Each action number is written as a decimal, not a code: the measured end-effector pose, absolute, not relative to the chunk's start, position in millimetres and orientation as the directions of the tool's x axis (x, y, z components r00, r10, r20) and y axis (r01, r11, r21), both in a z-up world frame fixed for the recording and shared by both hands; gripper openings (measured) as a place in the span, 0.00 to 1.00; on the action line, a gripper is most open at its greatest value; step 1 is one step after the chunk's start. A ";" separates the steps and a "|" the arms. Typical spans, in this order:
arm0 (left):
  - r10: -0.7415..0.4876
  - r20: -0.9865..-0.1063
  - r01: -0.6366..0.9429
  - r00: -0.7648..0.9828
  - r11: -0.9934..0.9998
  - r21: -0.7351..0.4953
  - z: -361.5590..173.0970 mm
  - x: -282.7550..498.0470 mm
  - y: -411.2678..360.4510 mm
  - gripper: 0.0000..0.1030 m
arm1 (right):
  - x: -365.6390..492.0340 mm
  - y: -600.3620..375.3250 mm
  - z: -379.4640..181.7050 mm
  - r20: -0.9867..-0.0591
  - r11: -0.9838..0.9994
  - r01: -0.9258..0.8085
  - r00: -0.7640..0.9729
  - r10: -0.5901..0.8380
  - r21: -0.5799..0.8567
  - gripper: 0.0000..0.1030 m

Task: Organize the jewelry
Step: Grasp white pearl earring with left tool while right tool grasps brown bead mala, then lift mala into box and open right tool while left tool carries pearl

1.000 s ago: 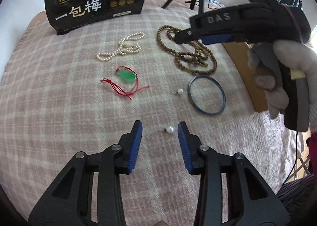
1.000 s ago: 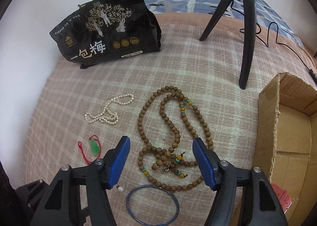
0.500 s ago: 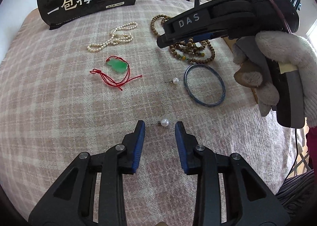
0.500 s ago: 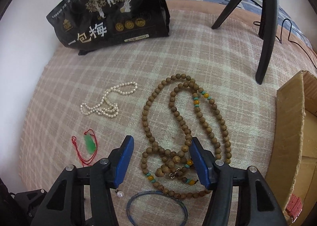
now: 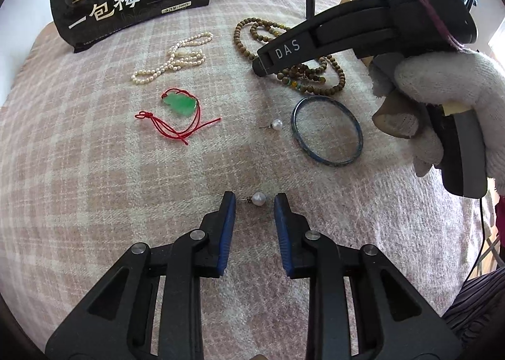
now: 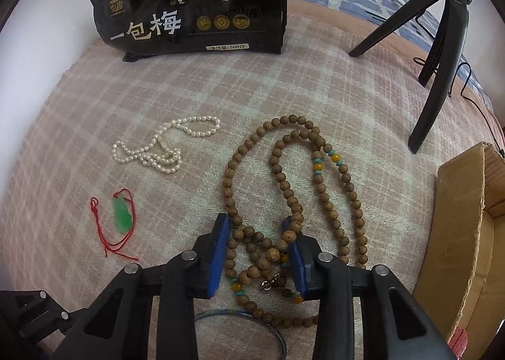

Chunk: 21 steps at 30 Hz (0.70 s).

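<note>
Jewelry lies on a pink checked blanket [image 5: 79, 186]. My left gripper [image 5: 254, 199] is open, its blue pads on either side of a pearl earring [image 5: 258, 199]. A second pearl earring [image 5: 276, 123] lies beside a blue bangle [image 5: 326, 131]. My right gripper [image 6: 256, 224] is open and low over the bunched part of the wooden bead necklace [image 6: 284, 202], with beads between its pads. It also shows in the left wrist view [image 5: 263, 68]. A pearl necklace [image 6: 164, 145] and a green jade pendant on red cord [image 6: 121, 216] lie to the left.
A black snack bag [image 6: 195, 6] stands at the back of the blanket. A black tripod [image 6: 442, 28] stands at the back right. An open cardboard box [image 6: 464, 218] sits at the right edge. The bangle's rim [image 6: 243, 317] shows under my right gripper.
My left gripper has moved forward until the pearl earring sits between its pads, and has narrowed. My right gripper has lowered onto the wooden beads and narrowed.
</note>
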<state>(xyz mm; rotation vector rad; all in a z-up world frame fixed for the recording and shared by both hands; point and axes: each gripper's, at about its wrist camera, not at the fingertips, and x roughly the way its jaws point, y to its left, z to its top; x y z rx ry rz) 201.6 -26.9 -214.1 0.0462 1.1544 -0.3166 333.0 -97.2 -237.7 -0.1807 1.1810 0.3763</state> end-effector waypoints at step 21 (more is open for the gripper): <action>-0.202 -0.889 0.235 0.410 0.966 -0.111 -201.9 194.6 -14.5 0.16 | 331.1 -122.9 -204.0 -0.879 0.931 -0.337 0.392 0.272 0.138 0.10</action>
